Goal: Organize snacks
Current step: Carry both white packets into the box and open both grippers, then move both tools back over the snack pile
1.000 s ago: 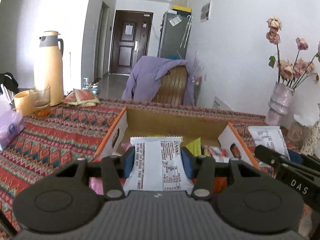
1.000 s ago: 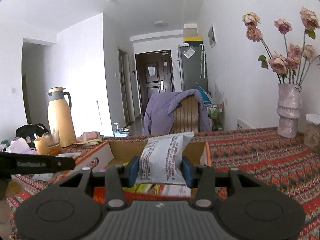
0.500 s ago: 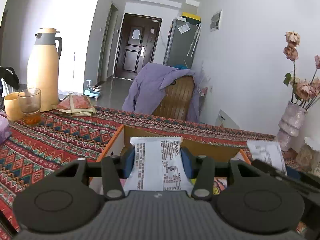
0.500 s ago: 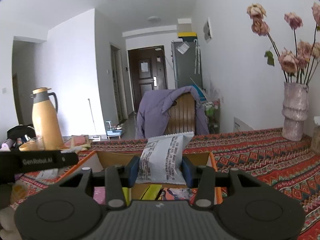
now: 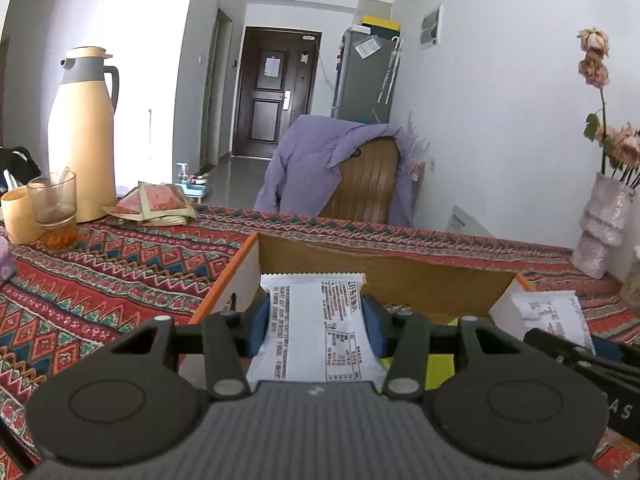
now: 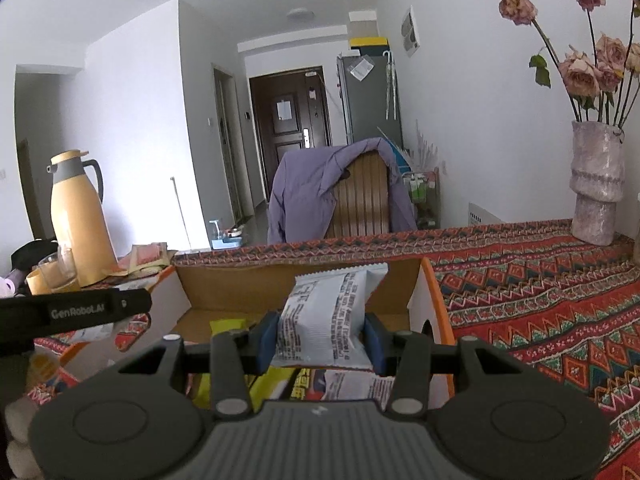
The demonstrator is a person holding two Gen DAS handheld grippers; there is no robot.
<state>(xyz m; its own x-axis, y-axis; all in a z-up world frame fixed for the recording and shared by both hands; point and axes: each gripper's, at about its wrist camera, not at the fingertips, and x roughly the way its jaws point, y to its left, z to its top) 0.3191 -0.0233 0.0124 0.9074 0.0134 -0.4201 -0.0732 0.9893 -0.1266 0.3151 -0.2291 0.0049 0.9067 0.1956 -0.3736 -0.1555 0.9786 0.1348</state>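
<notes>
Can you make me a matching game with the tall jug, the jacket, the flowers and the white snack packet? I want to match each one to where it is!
Things:
1. tall jug
2. jacket
3. flowers
4. white snack packet

Places:
A. draped over the chair
B. standing in the vase
C. pinched between the tongs, above the cardboard box
D. at the table's far left, behind a glass

Pairs: 1-D, 2-A, 3-B, 4-C
</notes>
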